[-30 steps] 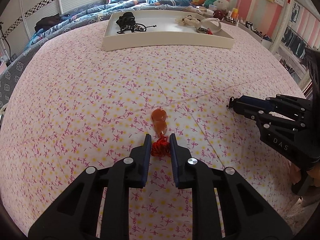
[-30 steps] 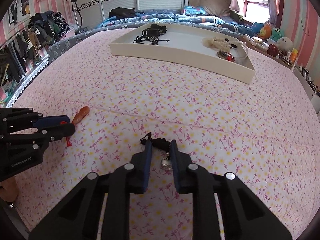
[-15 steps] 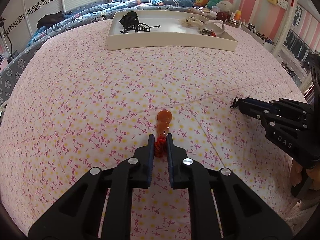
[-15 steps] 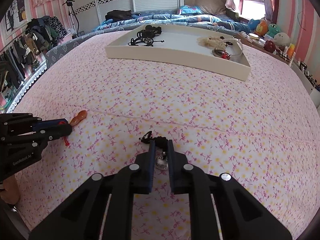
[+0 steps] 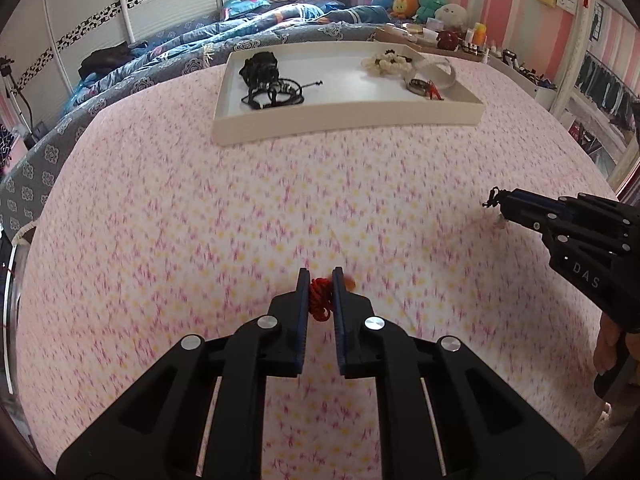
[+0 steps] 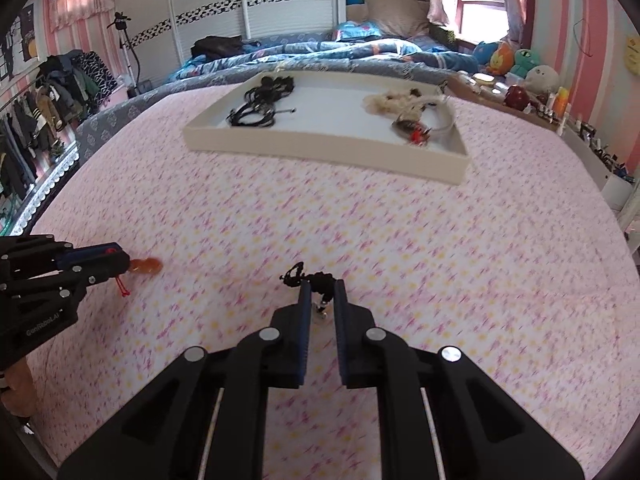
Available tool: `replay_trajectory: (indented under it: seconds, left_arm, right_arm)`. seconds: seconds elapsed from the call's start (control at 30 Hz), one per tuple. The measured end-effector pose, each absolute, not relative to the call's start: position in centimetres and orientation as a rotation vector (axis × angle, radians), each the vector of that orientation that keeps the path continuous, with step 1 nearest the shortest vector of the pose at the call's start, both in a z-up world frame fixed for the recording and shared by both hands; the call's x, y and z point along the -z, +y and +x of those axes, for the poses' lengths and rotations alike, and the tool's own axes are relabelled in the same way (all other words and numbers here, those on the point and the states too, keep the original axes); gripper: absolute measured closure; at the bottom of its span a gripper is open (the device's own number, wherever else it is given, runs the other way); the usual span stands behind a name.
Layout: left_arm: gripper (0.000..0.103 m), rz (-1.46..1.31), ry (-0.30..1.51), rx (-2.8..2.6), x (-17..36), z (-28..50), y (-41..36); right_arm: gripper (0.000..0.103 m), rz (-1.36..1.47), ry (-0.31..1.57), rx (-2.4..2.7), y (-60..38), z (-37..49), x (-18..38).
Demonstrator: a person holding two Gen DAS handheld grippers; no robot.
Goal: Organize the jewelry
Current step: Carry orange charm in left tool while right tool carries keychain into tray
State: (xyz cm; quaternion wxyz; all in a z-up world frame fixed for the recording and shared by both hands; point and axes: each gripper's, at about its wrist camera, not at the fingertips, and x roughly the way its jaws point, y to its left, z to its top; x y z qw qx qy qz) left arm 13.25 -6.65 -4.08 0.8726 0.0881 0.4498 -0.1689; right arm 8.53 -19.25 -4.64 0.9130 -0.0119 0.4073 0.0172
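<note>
left claw (image 5: 321, 285): clamped on red cord (image 5: 319, 297), orange pendant (image 6: 146, 266) dangling beyond tips | right claw (image 6: 320, 290): clamped on black cord charm (image 6: 318, 280) | tray (image 5: 344, 119) far ahead on bed (image 5: 200, 208) | carry both level, avoid swinging, release inside tray

One white tray (image 5: 344, 122) on the bed: two jewelry clusters inside, black pile (image 5: 266, 80) left, pale pile (image 5: 390, 62) right. Two grippers short of the tray: left gripper (image 5: 320, 285) with one red-corded pendant (image 5: 320, 300), right gripper (image 6: 320, 292) with one black-corded pendant (image 6: 320, 280).

"DAS" in pale letters on the right gripper (image 5: 496, 203); "GenRobot.AI" on the left gripper (image 6: 127, 265).
</note>
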Motion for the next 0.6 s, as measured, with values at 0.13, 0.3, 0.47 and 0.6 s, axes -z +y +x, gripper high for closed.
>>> replay_trajectory:
  seconds: [0.13, 0.3, 0.47, 0.6]
  left_arm:
    - [0.094, 0.173, 0.932, 0.352, 2.8, 15.3, -6.9]
    - [0.094, 0.115, 0.937, 0.368, 1.1, 19.0, -6.8]
    - [0.094, 0.075, 0.895, 0.390, -1.2, 23.1, -7.4]
    - [0.094, 0.066, 0.852, 0.393, -2.6, 26.0, -8.6]
  right_arm:
    - [0.092, -0.017, 0.831, -0.017, -19.9, 9.7, 4.0]
    - [0.092, 0.000, 0.820, -0.020, -20.6, 11.5, 2.9]
    - [0.092, 0.028, 0.779, -0.038, -21.5, 14.4, 0.6]
    - [0.092, 0.027, 0.751, -0.042, -22.1, 17.6, -1.1]
